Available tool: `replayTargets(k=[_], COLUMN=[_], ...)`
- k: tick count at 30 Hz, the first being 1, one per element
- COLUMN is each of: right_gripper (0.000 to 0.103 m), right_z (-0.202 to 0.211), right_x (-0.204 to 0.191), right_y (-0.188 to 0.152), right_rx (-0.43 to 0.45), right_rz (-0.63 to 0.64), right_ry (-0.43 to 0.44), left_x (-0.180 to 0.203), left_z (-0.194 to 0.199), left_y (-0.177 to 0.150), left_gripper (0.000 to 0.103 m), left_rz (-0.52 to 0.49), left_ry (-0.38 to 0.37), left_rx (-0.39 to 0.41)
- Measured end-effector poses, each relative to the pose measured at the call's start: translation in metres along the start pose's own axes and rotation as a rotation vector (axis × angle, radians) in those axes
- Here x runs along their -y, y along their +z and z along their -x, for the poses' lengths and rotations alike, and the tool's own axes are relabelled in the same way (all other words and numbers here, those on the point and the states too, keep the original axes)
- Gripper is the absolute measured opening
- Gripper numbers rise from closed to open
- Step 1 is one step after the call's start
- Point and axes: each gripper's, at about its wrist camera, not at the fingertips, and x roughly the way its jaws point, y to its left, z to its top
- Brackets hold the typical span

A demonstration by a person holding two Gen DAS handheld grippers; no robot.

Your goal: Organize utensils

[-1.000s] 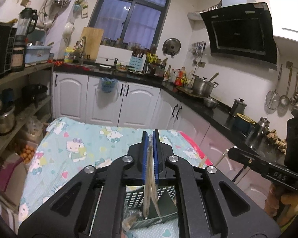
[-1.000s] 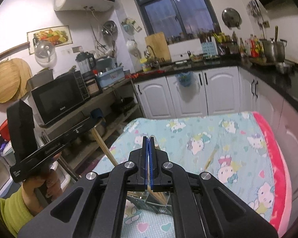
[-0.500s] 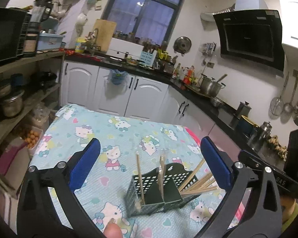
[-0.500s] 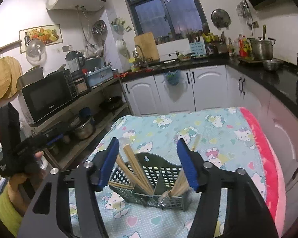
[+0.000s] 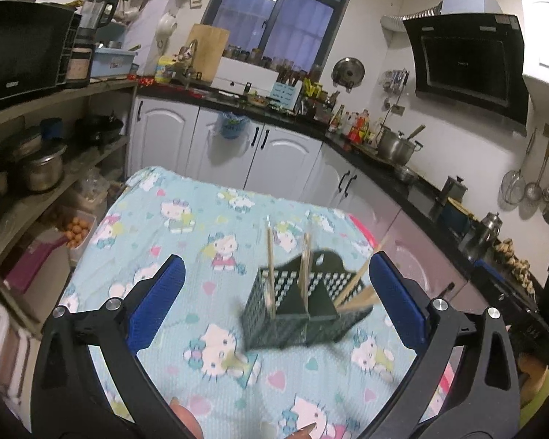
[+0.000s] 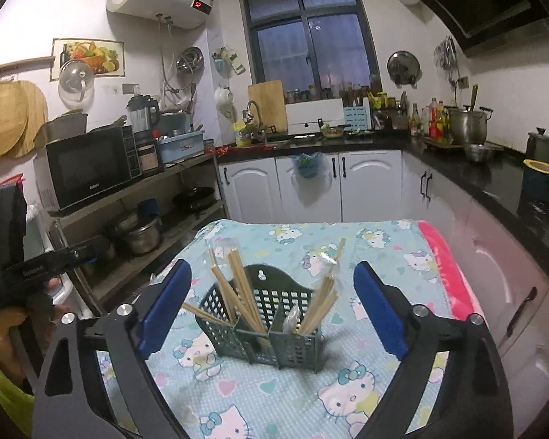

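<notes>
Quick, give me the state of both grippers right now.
Left gripper: open, holding nothing.
Right gripper: open, holding nothing; the green utensil basket stands ahead between its fingers, untouched.

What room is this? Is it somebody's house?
Most likely a home kitchen: there's a microwave on a shelf, a big pot on the black counter, and ladles hanging on the wall.

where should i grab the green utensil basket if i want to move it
Grip the green basket by its raised back panel with the hang hole, coming from above. It stands clear at the centre; chopsticks fan out either side, blocking side approaches.
</notes>
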Motion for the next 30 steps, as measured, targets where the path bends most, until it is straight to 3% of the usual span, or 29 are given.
replayTargets(k=[7, 19, 30], right_gripper=[0.095, 0.096, 0.096], right_z=[0.018, 0.03, 0.041], right_x=[-0.007, -0.024, -0.029], right_y=[-0.031, -0.101, -0.145], right_rx=[-0.007, -0.042, 0.087], right_rz=[0.009, 0.064, 0.082], right_ry=[-0.024, -0.079, -0.13], left_x=[0.004, 0.011, 0.019], left_z=[0.008, 0.016, 0.022], left_y=[-0.035, -0.102, -0.143], left_gripper=[0.092, 0.092, 0.093], left_rz=[-0.018, -0.09, -0.134], left_ry=[0.029, 0.1, 0.12], left_rx=[-0.04, -0.039, 0.008])
